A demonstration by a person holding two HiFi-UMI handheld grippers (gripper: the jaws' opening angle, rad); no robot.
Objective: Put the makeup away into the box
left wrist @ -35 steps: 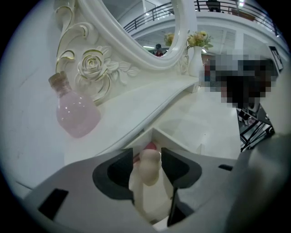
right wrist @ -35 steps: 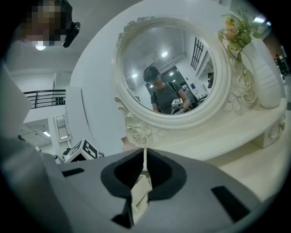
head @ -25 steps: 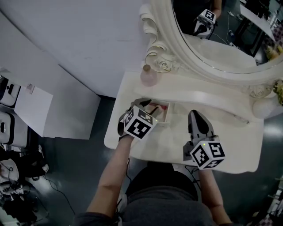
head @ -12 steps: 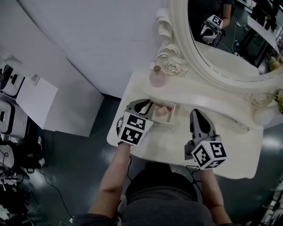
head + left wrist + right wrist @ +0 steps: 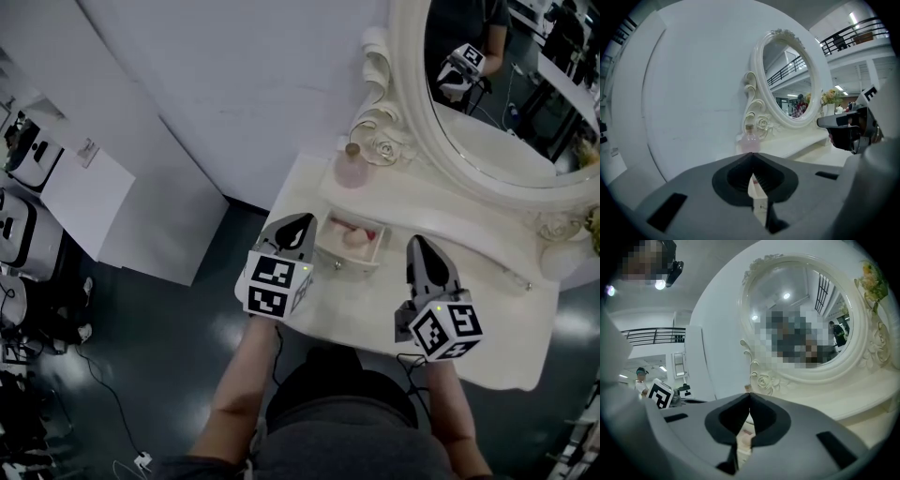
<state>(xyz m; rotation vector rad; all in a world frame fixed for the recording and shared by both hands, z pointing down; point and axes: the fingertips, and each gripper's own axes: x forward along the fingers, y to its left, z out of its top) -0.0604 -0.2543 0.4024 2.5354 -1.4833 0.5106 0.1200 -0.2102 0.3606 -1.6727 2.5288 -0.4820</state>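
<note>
A small white open box (image 5: 372, 255) sits on the white vanity table (image 5: 487, 347), with pale pink makeup pieces (image 5: 354, 236) inside it. My left gripper (image 5: 293, 225) hangs just left of the box. Its jaws are shut with nothing between them, as the left gripper view (image 5: 751, 155) shows too. My right gripper (image 5: 419, 247) is to the box's right over the tabletop. Its jaw tips meet in the right gripper view (image 5: 749, 395) and hold nothing. A pink perfume bottle (image 5: 351, 170) stands on the shelf behind the box, and it also shows beyond the left jaws (image 5: 750, 140).
An ornate oval mirror (image 5: 511, 89) rises behind the table. A thin pale stick (image 5: 514, 274) lies on the tabletop at the right. White cabinets (image 5: 112, 202) and dark floor (image 5: 169, 337) are to the left of the table's edge.
My left gripper has come off the box, moving left and upward, and its cube has rolled. The right gripper has barely shifted. The head view has swung a little.
</note>
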